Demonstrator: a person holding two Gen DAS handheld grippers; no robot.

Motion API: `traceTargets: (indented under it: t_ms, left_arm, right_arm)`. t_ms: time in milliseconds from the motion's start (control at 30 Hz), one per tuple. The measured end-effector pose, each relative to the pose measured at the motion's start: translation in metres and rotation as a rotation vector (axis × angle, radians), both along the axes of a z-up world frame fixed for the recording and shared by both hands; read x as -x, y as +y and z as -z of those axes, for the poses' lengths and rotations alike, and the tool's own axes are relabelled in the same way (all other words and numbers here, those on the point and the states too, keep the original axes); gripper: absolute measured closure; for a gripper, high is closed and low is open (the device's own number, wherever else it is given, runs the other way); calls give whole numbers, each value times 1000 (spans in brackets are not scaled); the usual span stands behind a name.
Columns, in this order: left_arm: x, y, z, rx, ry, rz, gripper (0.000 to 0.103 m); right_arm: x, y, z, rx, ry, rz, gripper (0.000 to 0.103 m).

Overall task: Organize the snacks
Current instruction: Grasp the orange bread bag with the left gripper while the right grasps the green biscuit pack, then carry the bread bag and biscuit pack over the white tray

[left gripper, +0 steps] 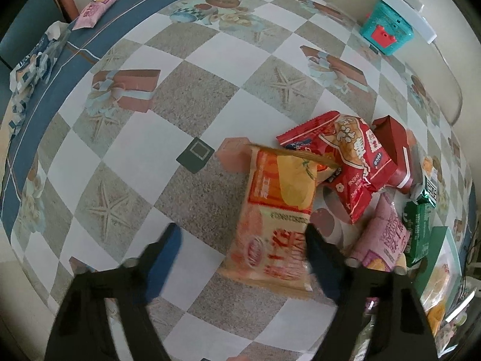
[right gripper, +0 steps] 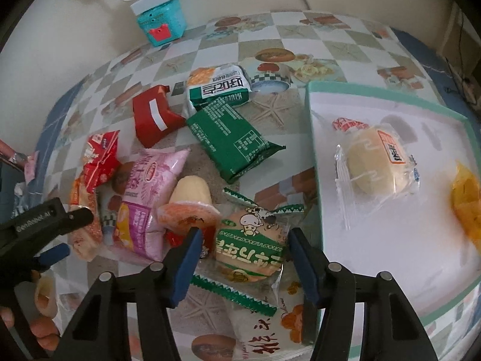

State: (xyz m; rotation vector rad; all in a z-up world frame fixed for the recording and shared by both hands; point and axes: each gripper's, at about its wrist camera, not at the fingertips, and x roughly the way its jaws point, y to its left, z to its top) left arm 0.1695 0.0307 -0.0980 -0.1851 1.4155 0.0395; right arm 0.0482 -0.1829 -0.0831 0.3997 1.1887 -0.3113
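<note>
The left gripper is spread wide above the checked bench, and an orange snack packet is seen lying between its blue pads, closer to the right one; whether that pad touches the packet cannot be told, as the packet is blurred. Just beyond it a red popcorn bag is overlapped at one corner, with a dark red box behind.

The right gripper is likewise held open, with a green-edged pastry packet framed between its pads but not clamped. A pink packet and a dark green packet are scattered nearby. To the right, a white tray with a green rim is placed, and a wrapped yellow cake is held in it. A teal box is set against the wall.
</note>
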Motion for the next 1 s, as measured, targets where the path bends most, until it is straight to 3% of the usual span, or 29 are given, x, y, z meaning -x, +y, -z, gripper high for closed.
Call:
traceTargets:
  t_ms: [167,400,533,667,1000]
  left_arm:
    - [2,-5,0,-17,3,5,30]
    - [4,-1,-2,-15,3,10,50]
    - [4,3,-5,-12,6,12,53]
    - [5,6,-20,-4,-15,9,64]
    - [14,19,-66,54,-96,10,64]
  right_arm:
    - [1,1,3,8,10,1,42]
    - [0,4,7,25,23,2,49]
    - [1,2,5,20,26,9,50]
    - [3,0,-8,3,-3,13,50]
    - [9,-1,-45,22,-62,28,50]
